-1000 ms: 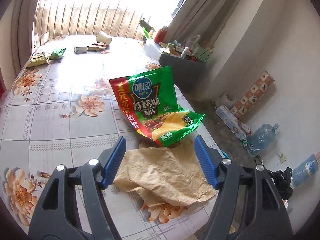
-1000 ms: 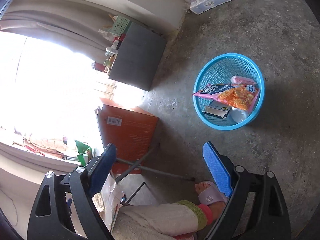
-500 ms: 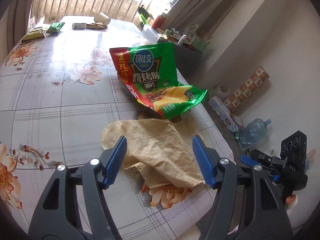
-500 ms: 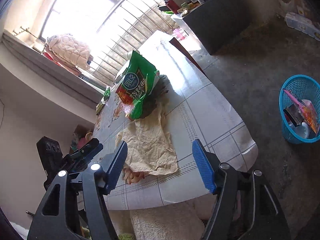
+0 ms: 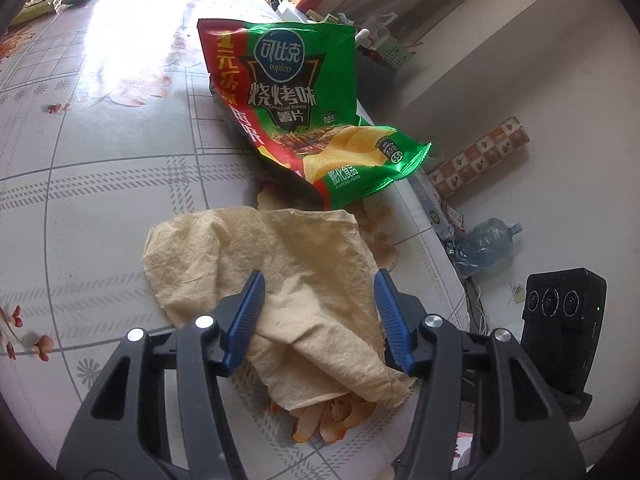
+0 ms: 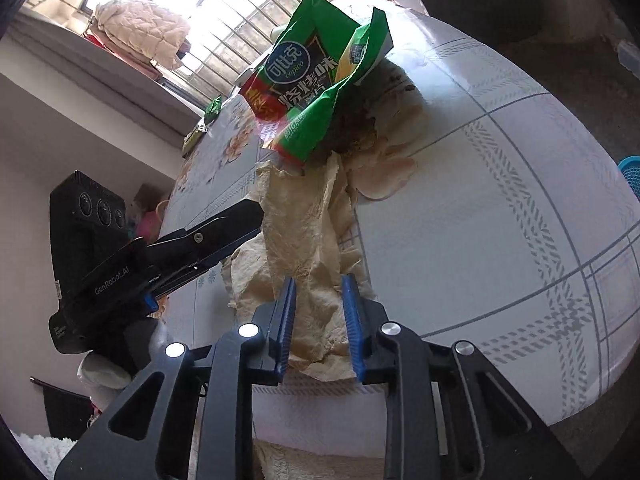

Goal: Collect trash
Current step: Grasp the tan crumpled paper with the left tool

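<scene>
Tan crumpled paper [image 5: 280, 280], item of trash, lies near the desk [image 5: 100, 184] edge, just in front of the green chip bag [image 5: 296, 108], whose lower corner overlaps the paper's far end.

Change since the earlier frames: the right wrist view, a second ago aimed at the floor and a blue basket [image 6: 631, 172], now faces the desk and the paper; the left wrist view sits lower and closer to the paper than before, so paper and bag fill more of the picture.

Left gripper [image 5: 318, 312]: angled downward over the paper from the desk's near edge. Jaws have just been closing, now roughly half apart, with a raised fold of paper between them; the left pad meets the fold, the right pad shows no clear contact. Not clamped.

Right gripper [image 6: 318, 316]: angled downward at the paper's near end, beside the left gripper, which shows at the left of its view. Jaws have just been closing fast, now narrow, straddling a bunched ridge of paper. Whether the pads already pinch it cannot be told.

Basket: on the floor, well apart from the paper, only its rim showing.
</scene>
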The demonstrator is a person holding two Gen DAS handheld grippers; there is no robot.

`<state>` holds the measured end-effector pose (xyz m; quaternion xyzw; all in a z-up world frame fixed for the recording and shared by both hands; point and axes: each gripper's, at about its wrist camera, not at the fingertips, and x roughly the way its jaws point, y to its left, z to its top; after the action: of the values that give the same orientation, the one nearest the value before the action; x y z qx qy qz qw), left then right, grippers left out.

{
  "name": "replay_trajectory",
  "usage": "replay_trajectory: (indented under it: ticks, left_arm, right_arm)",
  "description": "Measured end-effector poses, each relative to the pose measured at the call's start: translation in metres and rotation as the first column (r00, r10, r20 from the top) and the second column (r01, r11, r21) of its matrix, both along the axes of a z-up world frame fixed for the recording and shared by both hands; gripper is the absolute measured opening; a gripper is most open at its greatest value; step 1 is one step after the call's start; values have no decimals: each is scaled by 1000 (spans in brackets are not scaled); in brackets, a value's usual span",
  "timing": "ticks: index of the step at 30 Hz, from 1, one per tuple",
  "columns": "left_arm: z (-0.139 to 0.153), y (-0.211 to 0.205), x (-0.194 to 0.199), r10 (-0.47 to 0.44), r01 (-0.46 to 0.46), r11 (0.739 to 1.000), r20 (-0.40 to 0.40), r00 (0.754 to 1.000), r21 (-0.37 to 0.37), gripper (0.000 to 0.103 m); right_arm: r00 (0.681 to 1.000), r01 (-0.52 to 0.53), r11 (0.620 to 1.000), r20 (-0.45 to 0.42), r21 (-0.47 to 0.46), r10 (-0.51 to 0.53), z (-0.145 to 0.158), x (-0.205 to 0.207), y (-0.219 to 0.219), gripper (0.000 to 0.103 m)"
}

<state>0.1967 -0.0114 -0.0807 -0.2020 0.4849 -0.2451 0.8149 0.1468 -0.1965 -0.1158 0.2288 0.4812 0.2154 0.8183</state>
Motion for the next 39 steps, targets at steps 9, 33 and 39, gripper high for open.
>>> replay_trajectory:
  ticks: [9,33,39]
  left_arm:
    - [-2,-4,-1,-53,53,998,-16,998,20,42]
    - [6,-34,-22,-171,112,919,127,977,378,15]
    - [6,-16,-20,-124,79,938,113,986,337,3]
  right_arm:
    - [985,-152,987,77,-49,156,2,-11,41,24]
    - [980,86,977,161,196,-119,57,-22,-81,58]
    - [986,144,937,35,319,-164,43,37,-69,58]
